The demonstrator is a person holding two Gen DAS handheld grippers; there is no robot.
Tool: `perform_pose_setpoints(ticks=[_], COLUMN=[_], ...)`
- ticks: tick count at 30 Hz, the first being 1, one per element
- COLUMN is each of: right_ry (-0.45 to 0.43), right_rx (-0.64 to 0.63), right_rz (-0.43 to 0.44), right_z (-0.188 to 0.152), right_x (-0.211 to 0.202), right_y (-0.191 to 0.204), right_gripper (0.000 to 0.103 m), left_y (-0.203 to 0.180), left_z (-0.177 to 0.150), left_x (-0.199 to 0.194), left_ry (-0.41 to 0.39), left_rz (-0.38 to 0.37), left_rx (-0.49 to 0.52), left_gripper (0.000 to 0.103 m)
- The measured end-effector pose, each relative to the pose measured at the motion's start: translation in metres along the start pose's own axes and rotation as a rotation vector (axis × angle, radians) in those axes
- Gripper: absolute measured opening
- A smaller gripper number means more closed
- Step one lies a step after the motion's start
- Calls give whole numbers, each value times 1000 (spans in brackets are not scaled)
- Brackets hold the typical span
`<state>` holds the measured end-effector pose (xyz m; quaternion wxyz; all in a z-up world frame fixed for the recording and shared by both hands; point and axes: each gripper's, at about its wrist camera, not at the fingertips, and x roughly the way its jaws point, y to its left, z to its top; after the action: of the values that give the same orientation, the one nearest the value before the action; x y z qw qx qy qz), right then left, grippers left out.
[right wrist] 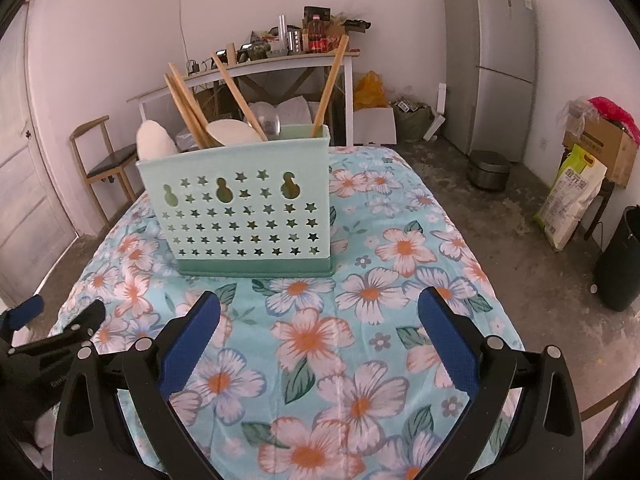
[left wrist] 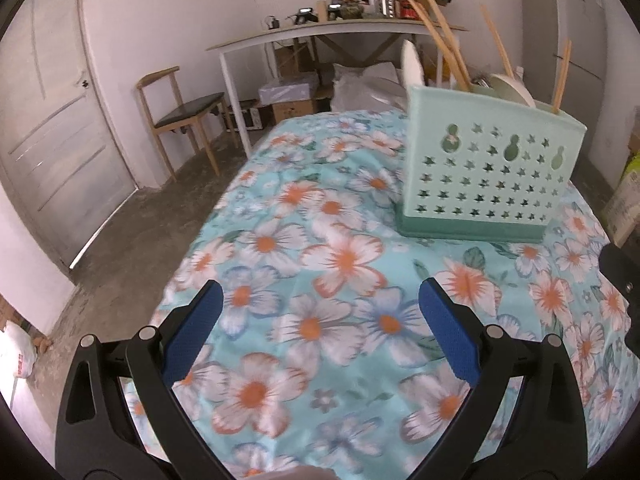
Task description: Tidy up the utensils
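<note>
A mint-green utensil holder [right wrist: 248,208] with star-shaped holes stands upright on the flowered tablecloth [right wrist: 360,280]. It also shows in the left wrist view, where the holder [left wrist: 484,172] sits far right. Wooden chopsticks [right wrist: 188,104], white spoons [right wrist: 232,132] and a clear ladle stick out of its top. My right gripper [right wrist: 320,312] is open, empty, a short way in front of the holder. My left gripper [left wrist: 320,300] is open and empty over bare cloth, left of the holder. The left gripper [right wrist: 52,320] shows at the right wrist view's lower left edge.
A wooden chair [left wrist: 180,116] and a door [left wrist: 52,132] stand left of the table. Behind is a white desk [right wrist: 248,72] loaded with clutter. A fridge [right wrist: 492,60], a cooker pot [right wrist: 488,170], boxes and a bag [right wrist: 572,196] line the right side.
</note>
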<state>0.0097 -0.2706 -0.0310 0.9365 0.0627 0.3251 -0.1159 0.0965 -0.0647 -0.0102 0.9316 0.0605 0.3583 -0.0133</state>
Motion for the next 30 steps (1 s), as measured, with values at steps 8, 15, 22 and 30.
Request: perform_pose_setpoints(ticks=[8, 15, 22, 30], right_ry=[6, -11, -8, -18], right_rx=[-17, -29, -25, -18], right_rz=[18, 46, 56, 56], right_z=[20, 33, 36, 38], right_x=[27, 38, 43, 39], right_y=[-8, -8, -13, -18], right_gripper=[96, 96, 96, 96], left_y=[-15, -15, -19, -23], left_z=[17, 32, 39, 40], left_x=[5, 2, 5, 4], left_ry=[-75, -127, -128, -129], left_rz=[-40, -49, -54, -55], left_rx=[-15, -36, -40, -33], left_gripper=[95, 95, 95, 95])
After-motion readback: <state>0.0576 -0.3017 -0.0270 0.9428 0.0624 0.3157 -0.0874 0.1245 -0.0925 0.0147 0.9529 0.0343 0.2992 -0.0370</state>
